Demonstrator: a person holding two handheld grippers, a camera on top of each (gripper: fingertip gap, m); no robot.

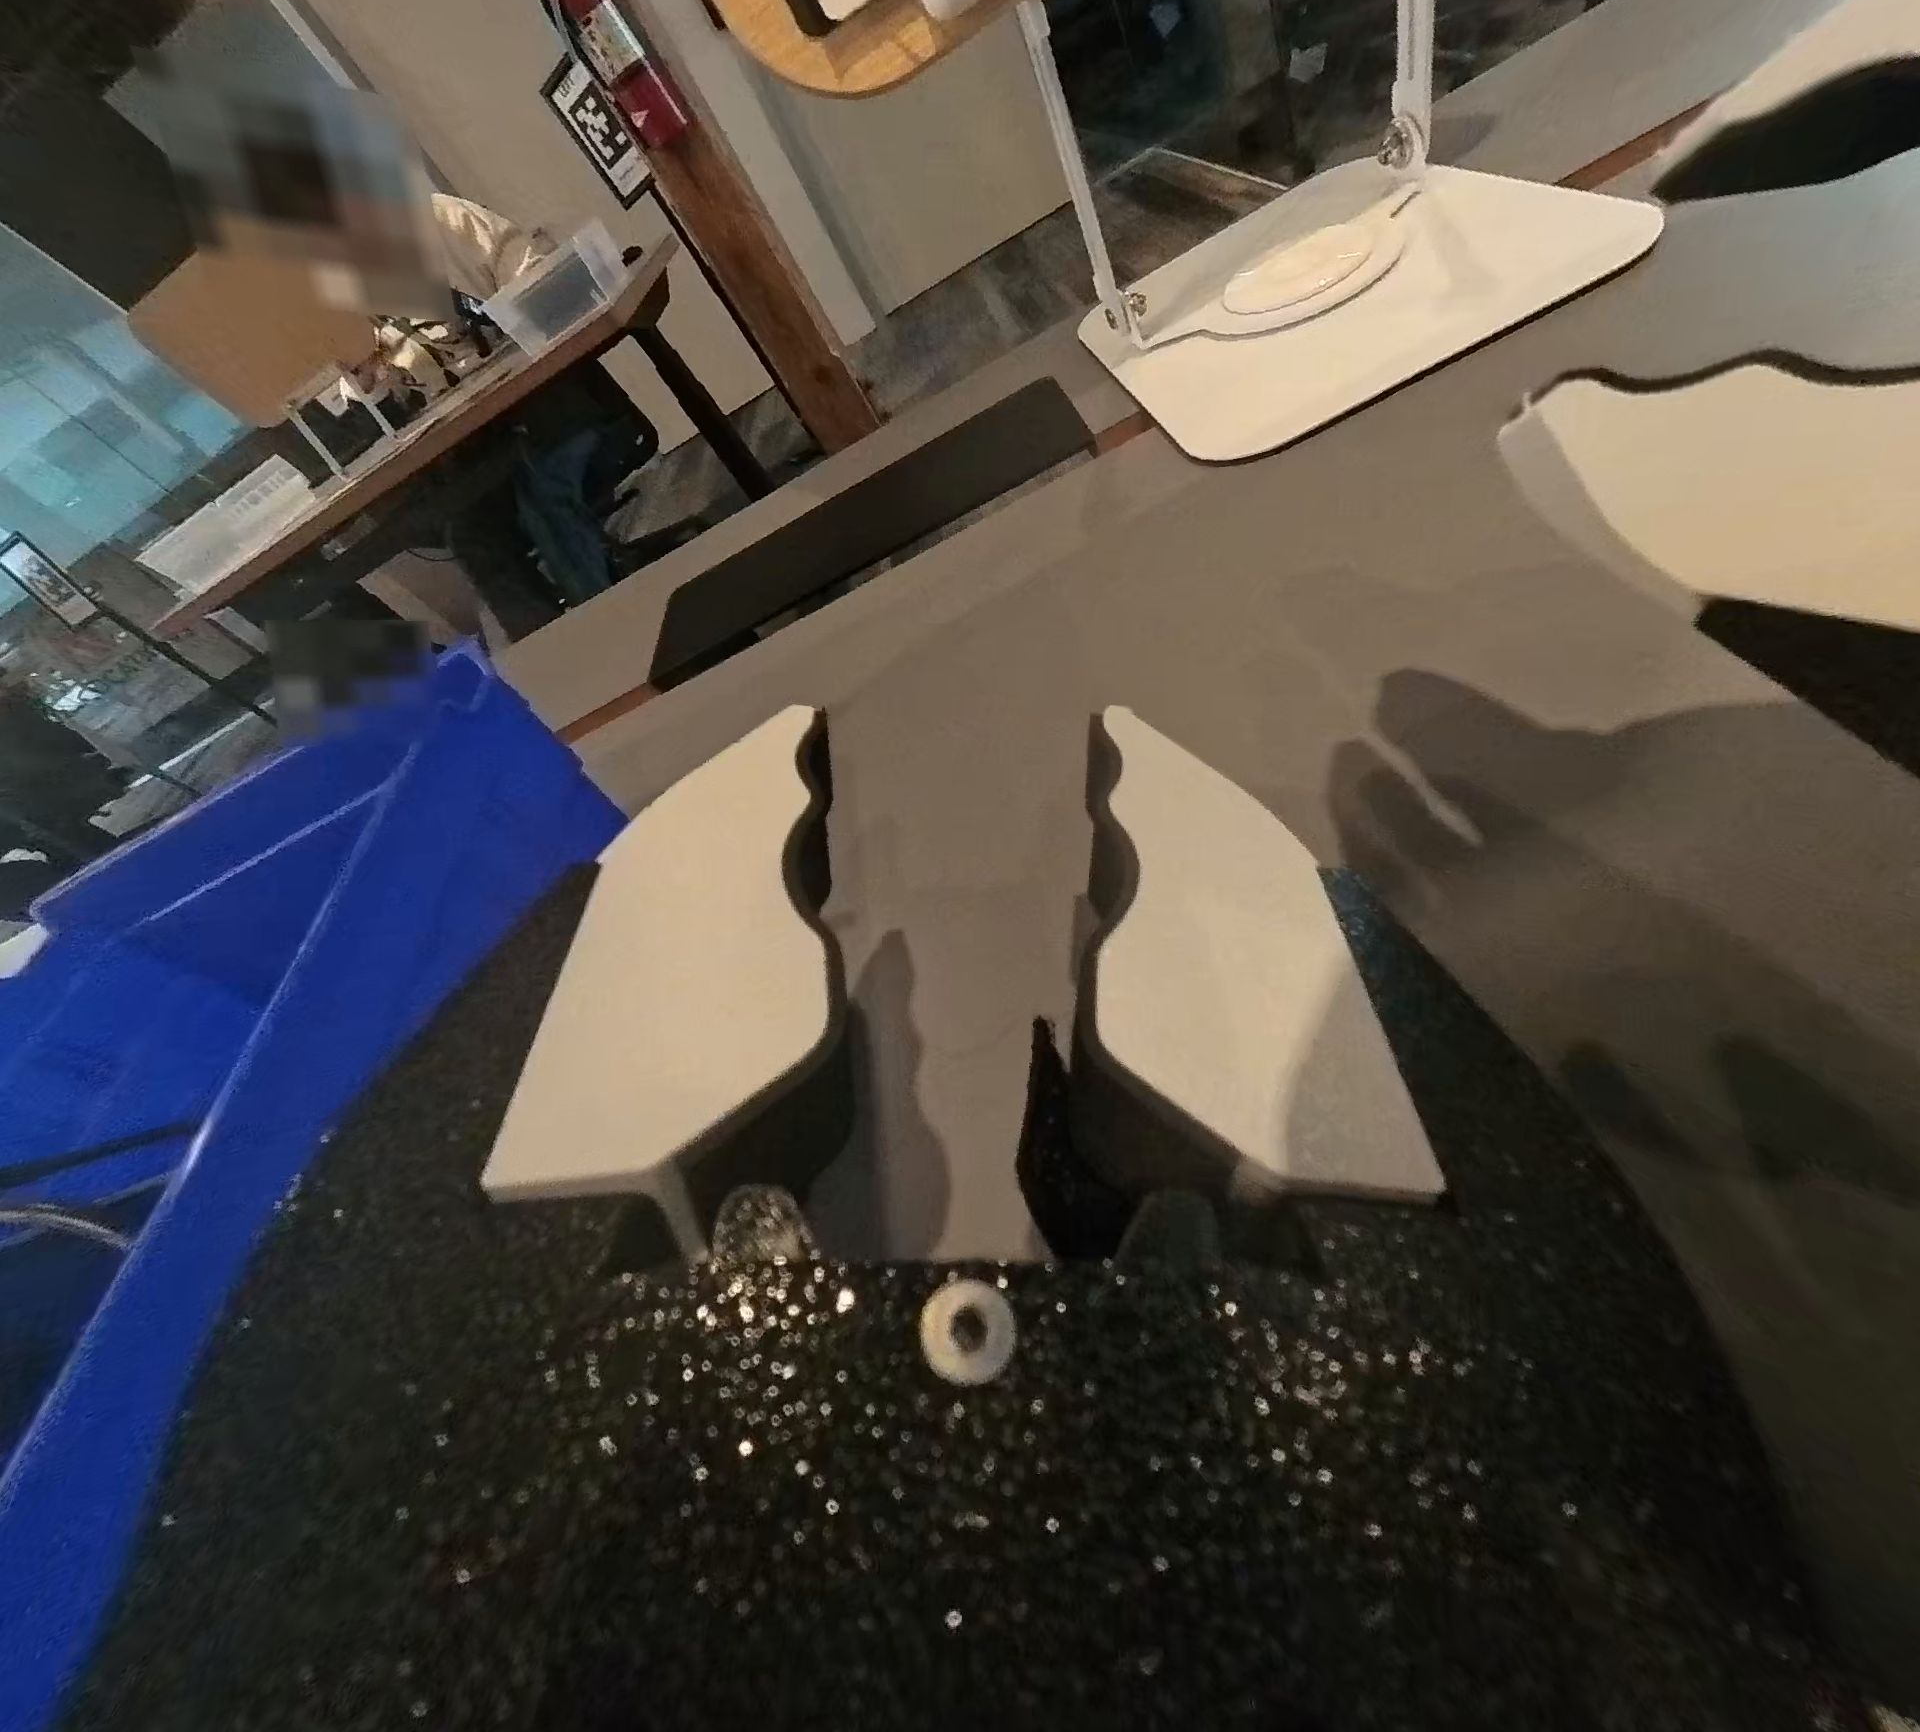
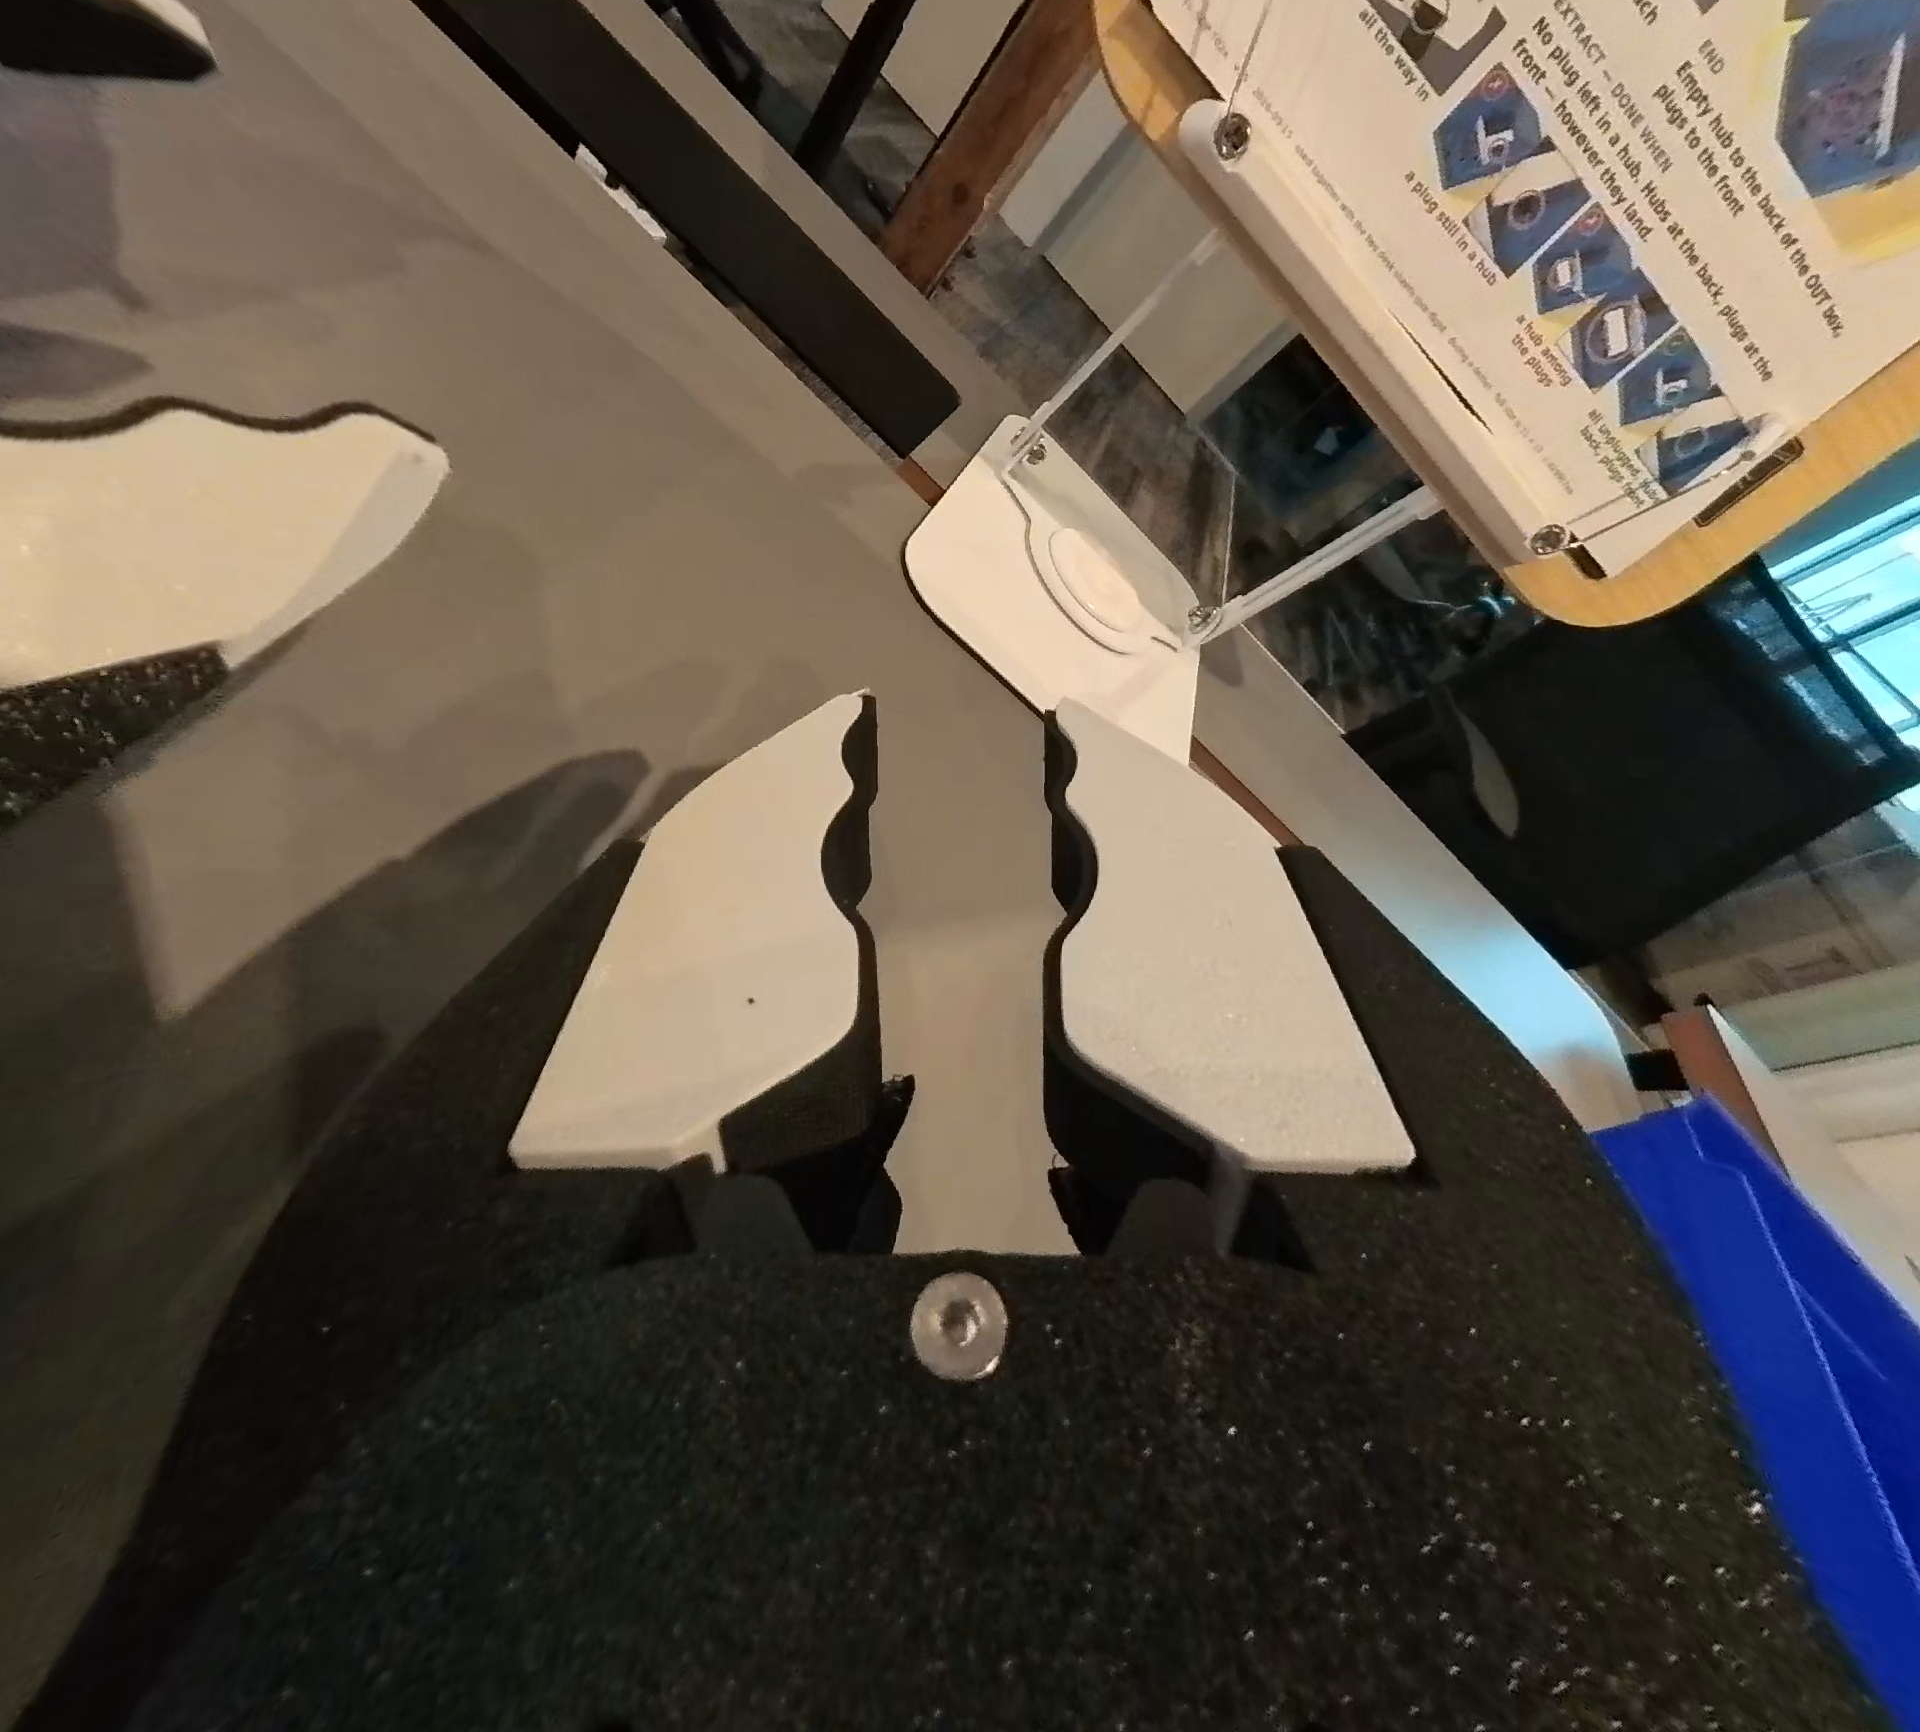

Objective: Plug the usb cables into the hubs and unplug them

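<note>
My left gripper is open and empty, its white fingers held over the bare grey table. My right gripper is open and empty over the same table. The right gripper's white fingers show at the right edge of the left wrist view. The left gripper's white fingers show at the left edge of the right wrist view. No usb cable plug or hub shows clearly. A thin dark cable lies inside the blue bin on the left.
A blue bin stands left of the left gripper; another blue bin stands right of the right gripper. A white stand base holds an instruction board at the table's far edge. A black flat strip lies along that edge.
</note>
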